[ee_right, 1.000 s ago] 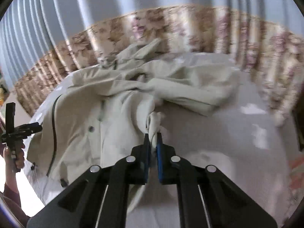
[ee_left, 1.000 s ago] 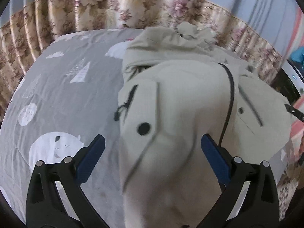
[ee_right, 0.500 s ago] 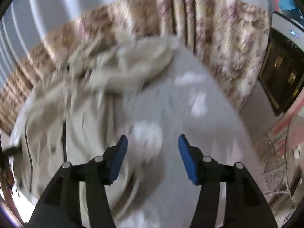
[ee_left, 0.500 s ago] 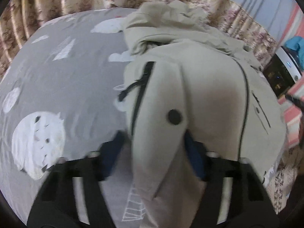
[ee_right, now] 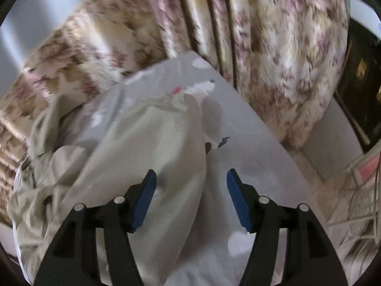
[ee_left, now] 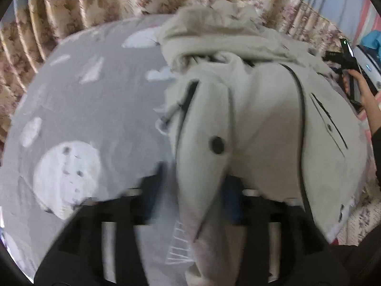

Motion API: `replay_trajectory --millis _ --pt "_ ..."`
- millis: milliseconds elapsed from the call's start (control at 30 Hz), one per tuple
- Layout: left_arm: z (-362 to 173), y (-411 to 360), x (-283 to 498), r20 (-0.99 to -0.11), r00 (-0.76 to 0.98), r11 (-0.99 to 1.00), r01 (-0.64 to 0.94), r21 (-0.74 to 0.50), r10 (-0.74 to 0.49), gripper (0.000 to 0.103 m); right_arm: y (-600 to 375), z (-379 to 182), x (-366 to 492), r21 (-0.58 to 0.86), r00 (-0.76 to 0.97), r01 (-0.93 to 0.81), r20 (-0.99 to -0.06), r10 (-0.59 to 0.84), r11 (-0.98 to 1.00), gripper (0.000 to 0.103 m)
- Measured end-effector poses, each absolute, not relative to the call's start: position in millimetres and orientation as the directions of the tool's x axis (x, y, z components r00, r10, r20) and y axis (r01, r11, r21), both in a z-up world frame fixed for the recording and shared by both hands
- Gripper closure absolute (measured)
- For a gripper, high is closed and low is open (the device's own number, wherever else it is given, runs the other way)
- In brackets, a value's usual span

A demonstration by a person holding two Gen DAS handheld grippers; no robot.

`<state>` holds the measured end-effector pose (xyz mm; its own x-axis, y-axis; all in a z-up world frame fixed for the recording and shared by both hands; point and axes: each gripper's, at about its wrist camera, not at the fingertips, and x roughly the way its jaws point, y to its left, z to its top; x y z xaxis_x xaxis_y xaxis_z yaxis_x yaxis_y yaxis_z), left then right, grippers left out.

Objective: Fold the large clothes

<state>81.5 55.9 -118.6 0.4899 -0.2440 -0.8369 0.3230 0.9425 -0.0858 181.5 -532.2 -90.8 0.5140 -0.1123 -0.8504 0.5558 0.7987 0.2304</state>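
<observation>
The coat [ee_left: 257,128] lies crumpled on the bed [ee_left: 95,119]. The right tool [ee_right: 191,197] has let go of the bunched cloth it pinched a second ago and swung over to another edge; its jaws, just opening, stand apart and hold nothing, the coat edge lying beneath them. The left tool [ee_left: 190,190], blurred, straddles a ridge of flap by the button [ee_left: 217,145]; its jaws narrowed, then reopened somewhat, and whether they grip cannot be told. Probably a regrasp before a fold. Only the left view shows the person's hand [ee_left: 362,88]; only the right shows the bed's far corner.
</observation>
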Motion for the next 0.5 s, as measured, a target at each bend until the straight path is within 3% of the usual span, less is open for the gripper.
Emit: replay_trajectory --millis 33,67,100,200,300,367,433,500 --pt "-114.0 58.8 86.8 -0.832 0.512 0.952 0.298 -0.064 -0.216 0.021 -534.0 -96.3 182.9 0.286 0.537 0.551 -0.841 -0.071 0.784 0.047" --pt "-111.2 60.6 90.8 -0.829 0.517 0.955 0.29 -0.066 -0.215 0.02 -531.9 -99.0 184.9 0.346 0.569 0.521 -0.822 -0.015 0.78 0.083" --pt "-107.7 63.0 96.4 -0.827 0.514 0.953 0.29 -0.084 -0.229 0.018 -529.1 -100.0 186.9 0.381 0.586 0.49 -0.81 0.028 0.784 0.099" --pt "-92.8 63.4 119.7 -0.812 0.536 0.954 0.287 -0.082 -0.231 0.013 -511.6 -77.6 187.8 0.322 0.63 0.422 -0.777 -0.019 0.847 0.1" --pt "-70.7 58.9 148.6 -0.784 0.577 0.957 0.28 -0.071 -0.227 0.008 -522.4 -22.8 153.3 0.252 0.706 0.504 -0.67 -0.227 0.826 0.1" --pt "-55.3 58.3 166.3 -0.755 0.606 0.957 0.273 -0.1 -0.252 0.003 -530.1 5.4 116.9 0.098 0.644 0.639 -0.609 -0.462 0.762 0.1" --pt "-43.9 52.1 186.4 -0.729 0.64 0.96 0.265 -0.089 -0.244 0.003 -533.7 1.4 102.3 -0.017 0.557 0.687 -0.63 -0.542 0.726 0.1" --pt "-36.9 39.8 212.7 -0.721 0.65 0.961 0.262 -0.083 -0.24 0.003 -540.8 -22.6 95.3 -0.064 0.457 0.704 -0.721 -0.521 0.707 0.093"
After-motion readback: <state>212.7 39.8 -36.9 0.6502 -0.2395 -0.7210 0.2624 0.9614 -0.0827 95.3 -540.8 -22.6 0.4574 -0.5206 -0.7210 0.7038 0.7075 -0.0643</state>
